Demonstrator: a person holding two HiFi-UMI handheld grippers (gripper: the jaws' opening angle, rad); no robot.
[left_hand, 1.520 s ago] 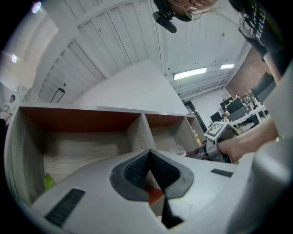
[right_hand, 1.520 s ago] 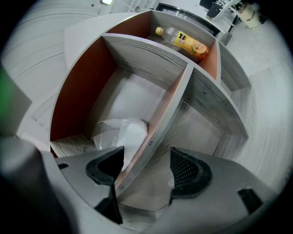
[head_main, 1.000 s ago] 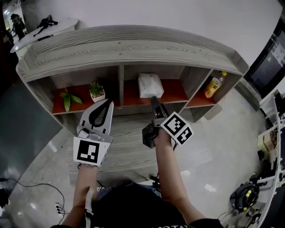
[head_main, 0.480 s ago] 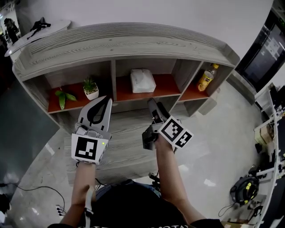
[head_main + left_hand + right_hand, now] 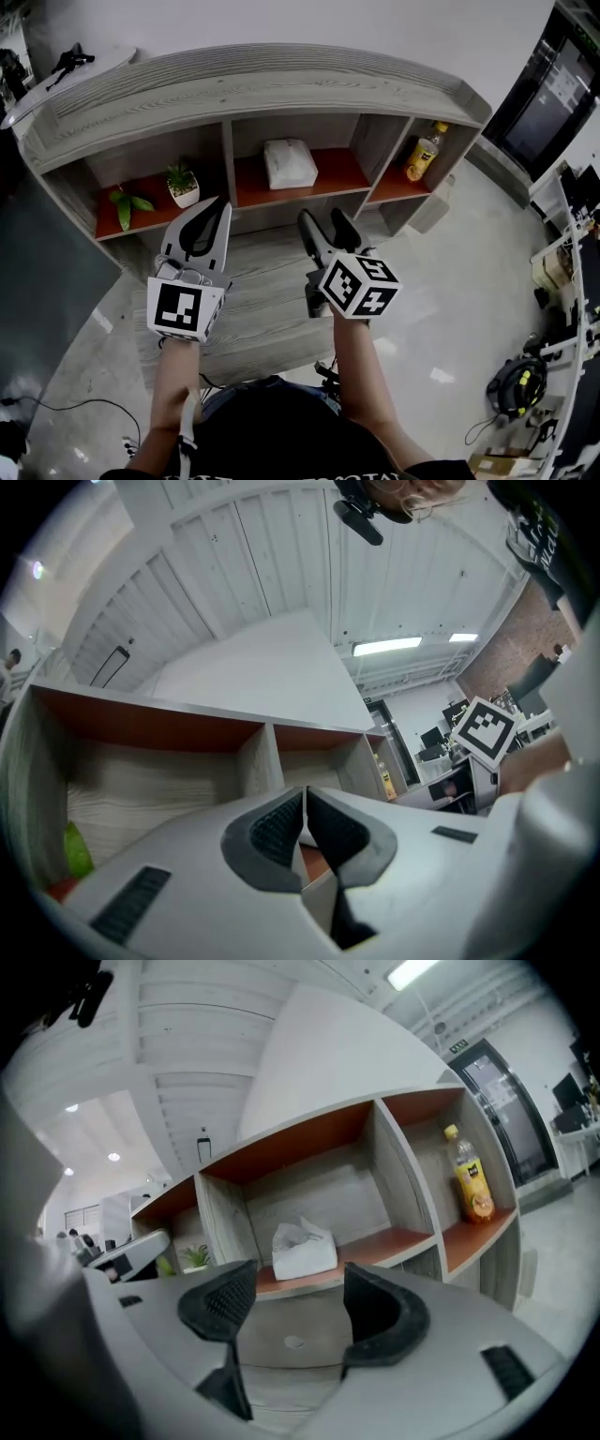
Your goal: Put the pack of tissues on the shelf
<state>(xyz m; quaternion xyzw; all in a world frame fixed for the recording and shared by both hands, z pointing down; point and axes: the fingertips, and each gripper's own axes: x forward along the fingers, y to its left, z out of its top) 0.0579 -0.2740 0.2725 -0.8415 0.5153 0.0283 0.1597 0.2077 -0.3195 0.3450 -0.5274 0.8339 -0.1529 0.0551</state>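
Observation:
The white pack of tissues (image 5: 290, 163) (image 5: 304, 1251) lies in the middle compartment of the grey wooden shelf (image 5: 262, 84), on its red board. My right gripper (image 5: 322, 220) (image 5: 291, 1302) hovers in front of and below that compartment, clear of the pack. Its jaws are opening, with nothing between them. My left gripper (image 5: 218, 204) (image 5: 303, 803) is held level beside it on the left, its jaws shut and empty, and points at the shelf's left part.
A small potted plant (image 5: 182, 186) and green leaves (image 5: 127, 202) occupy the left compartment. An orange-juice bottle (image 5: 422, 153) (image 5: 466, 1177) stands in the right one. A low wooden table (image 5: 272, 291) lies under both grippers. Cables and gear (image 5: 516, 394) sit on the floor at right.
My right gripper has drawn back from the tissue pack, which stays on the shelf. The left gripper has hardly moved. The head view has shifted slightly.

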